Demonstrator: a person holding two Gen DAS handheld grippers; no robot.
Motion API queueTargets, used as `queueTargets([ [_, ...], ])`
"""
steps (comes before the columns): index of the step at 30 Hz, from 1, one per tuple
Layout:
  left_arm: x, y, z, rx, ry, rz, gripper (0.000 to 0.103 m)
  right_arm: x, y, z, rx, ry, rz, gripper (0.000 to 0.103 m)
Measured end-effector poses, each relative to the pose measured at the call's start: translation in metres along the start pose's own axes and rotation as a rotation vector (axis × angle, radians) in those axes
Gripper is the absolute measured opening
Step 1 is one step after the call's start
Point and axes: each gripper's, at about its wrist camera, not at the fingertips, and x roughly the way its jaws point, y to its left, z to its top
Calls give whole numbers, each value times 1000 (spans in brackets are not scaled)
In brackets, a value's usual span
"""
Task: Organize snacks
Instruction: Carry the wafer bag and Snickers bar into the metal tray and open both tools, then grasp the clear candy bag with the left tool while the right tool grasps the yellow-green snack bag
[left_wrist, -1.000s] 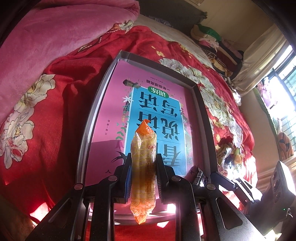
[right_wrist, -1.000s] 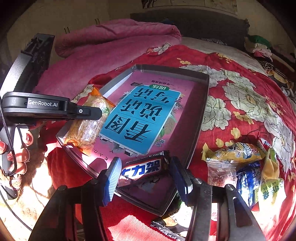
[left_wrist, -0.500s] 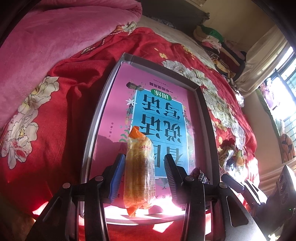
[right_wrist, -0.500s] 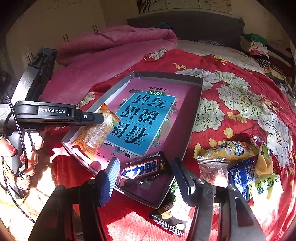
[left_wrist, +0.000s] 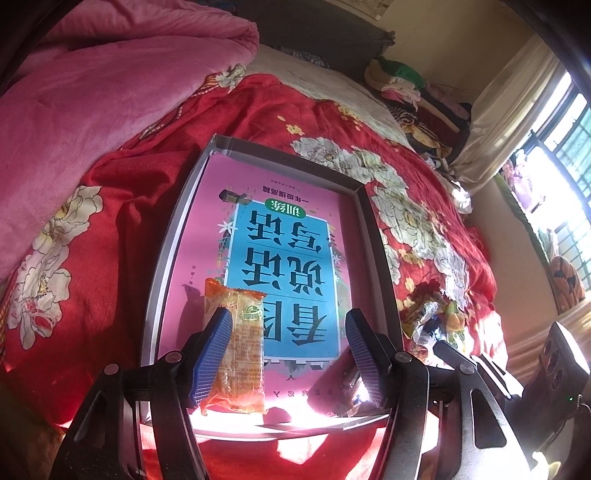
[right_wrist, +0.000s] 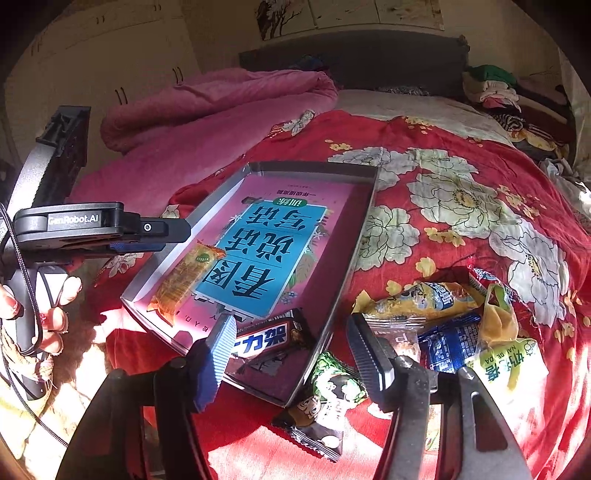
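A shallow grey tray (left_wrist: 167, 258) (right_wrist: 366, 206) lined with a pink and blue book cover lies on the red flowered bedspread. An orange snack packet (left_wrist: 242, 350) (right_wrist: 186, 278) lies flat at the tray's near left corner. My left gripper (left_wrist: 288, 321) (right_wrist: 177, 234) hovers above it, jaws opening, pads not pressing on it. A dark chocolate bar (right_wrist: 264, 339) rests in the tray's near right corner. My right gripper (right_wrist: 291, 325) stands over the bar, jaws opening, neither pad pressing on it.
Several loose snack packets (right_wrist: 461, 321) (left_wrist: 432, 317) are heaped on the bedspread right of the tray, and a dark cartoon packet (right_wrist: 325, 406) lies by its corner. A pink blanket (left_wrist: 92, 92) is bunched at the far left. A person's hand (right_wrist: 55, 306) holds the left gripper.
The left jaws let go of the orange packet, which went from upright to flat in the tray, and the gripper rose. The right jaws widened off the chocolate bar and drew back.
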Motion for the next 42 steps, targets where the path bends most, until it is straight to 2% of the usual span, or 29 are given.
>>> queueTargets([
  [23, -13, -45, -3, 85, -8, -53, 68, -59, -62, 2, 114, -117, -107, 66],
  [31, -8, -72, -11, 131, 22, -86, 68, -79, -96, -3, 163, -143, -179, 66],
  [42, 10, -117, -28, 205, 93, -133, 68, -87, -121, -13, 186, -138, -211, 66],
])
